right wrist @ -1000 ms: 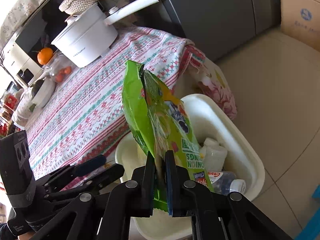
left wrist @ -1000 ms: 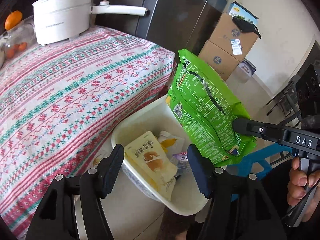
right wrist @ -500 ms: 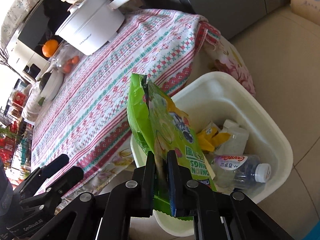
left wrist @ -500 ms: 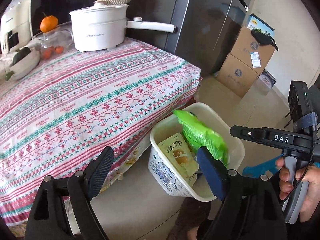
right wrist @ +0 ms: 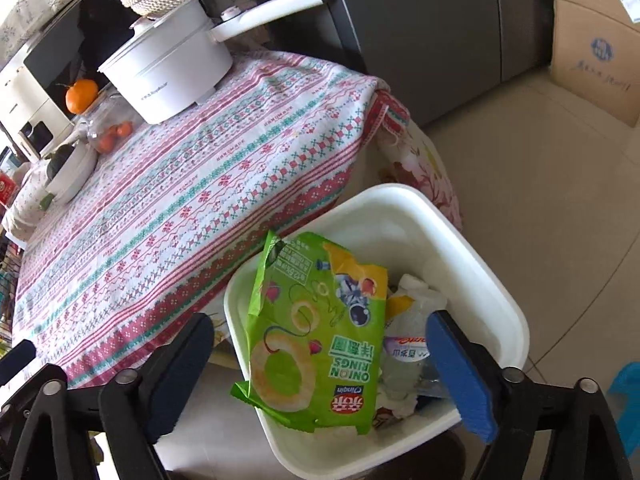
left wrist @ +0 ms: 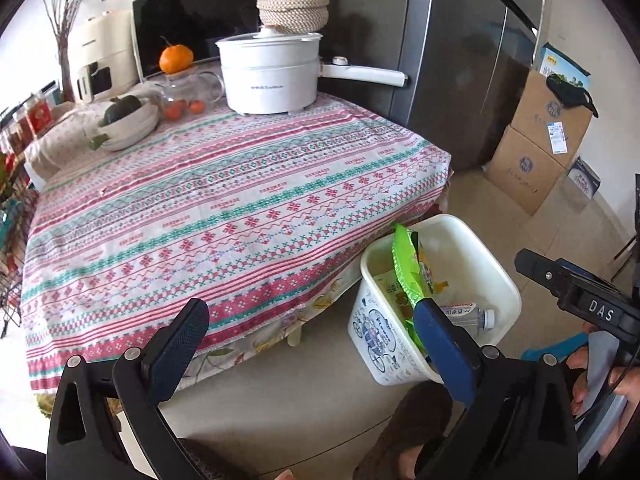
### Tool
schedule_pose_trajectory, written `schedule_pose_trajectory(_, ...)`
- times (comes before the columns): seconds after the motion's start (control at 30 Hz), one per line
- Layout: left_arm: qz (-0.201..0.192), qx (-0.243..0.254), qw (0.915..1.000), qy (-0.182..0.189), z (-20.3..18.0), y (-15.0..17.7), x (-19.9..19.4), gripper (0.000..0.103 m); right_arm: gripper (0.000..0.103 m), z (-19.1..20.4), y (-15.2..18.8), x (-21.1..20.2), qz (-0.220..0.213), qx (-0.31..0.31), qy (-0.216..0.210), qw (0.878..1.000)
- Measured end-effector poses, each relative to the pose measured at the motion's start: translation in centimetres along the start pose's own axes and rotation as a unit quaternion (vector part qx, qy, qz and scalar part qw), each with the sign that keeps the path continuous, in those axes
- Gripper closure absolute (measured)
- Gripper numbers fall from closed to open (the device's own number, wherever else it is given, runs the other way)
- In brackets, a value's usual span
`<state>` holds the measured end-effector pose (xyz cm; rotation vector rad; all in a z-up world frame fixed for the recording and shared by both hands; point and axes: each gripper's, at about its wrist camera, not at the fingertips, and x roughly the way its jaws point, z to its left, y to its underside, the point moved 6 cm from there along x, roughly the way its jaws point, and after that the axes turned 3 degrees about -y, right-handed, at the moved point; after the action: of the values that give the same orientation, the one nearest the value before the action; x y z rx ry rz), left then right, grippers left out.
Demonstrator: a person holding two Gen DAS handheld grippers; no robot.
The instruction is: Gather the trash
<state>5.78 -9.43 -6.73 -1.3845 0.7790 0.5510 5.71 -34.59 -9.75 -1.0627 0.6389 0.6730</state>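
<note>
A green onion-rings bag [right wrist: 316,344] leans upright inside the white bin [right wrist: 472,264] on the floor, on top of a clear plastic bottle [right wrist: 404,356] and other wrappers. My right gripper [right wrist: 320,322] hangs just above the bin's near rim. Its jaws are opening wide on either side of the bag, and the pads do not touch it. From further back, the left wrist view shows the bag [left wrist: 408,268], the bottle [left wrist: 464,312] and the bin [left wrist: 480,248]. My left gripper [left wrist: 310,312] is opening too and holds nothing.
The bin stands against a table with a red and green patterned cloth [left wrist: 200,208]. On the table are a white electric pot [left wrist: 268,76], a bowl [left wrist: 128,124] and oranges. A dark fridge [left wrist: 460,60] and cardboard boxes [left wrist: 536,152] stand behind. A slippered foot [left wrist: 412,428] is near the bin.
The right jaws have gone from shut on the green bag to wide apart, and the bag has dropped into the bin. The left gripper has drawn back and up, with its jaws wider.
</note>
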Motion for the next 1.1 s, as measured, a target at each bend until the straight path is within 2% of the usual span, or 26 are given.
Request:
schedule_pose_trajectory(0.1, -0.014, -0.003, 0.9995, -0.028, 0.9, 0.6, -1.6, 0.000, 0.000, 1.0, 0.6, -1.4, -0.031, -0.024, 0.018, 0.999)
schedule_pose_trajectory(0.4, -0.032, -0.028, 0.9973, -0.060, 2.9, 2.3, -4.9, 0.000, 0.000, 4.7, 3.5, -6.9, -0.116, -0.102, 0.079, 0.985)
schedule_pose_trajectory(0.7, -0.038, -0.041, 0.9966, -0.061, 2.8, 2.9, -6.4, 0.000, 0.000, 7.3, 4.5, -9.0, -0.142, -0.152, 0.111, 0.972)
schedule_pose_trajectory(1.1, -0.038, -0.040, 0.9967, -0.060, 2.4, 3.0, -6.6, 0.000, 0.000, 7.7, 5.2, -8.4, -0.132, -0.153, 0.108, 0.973)
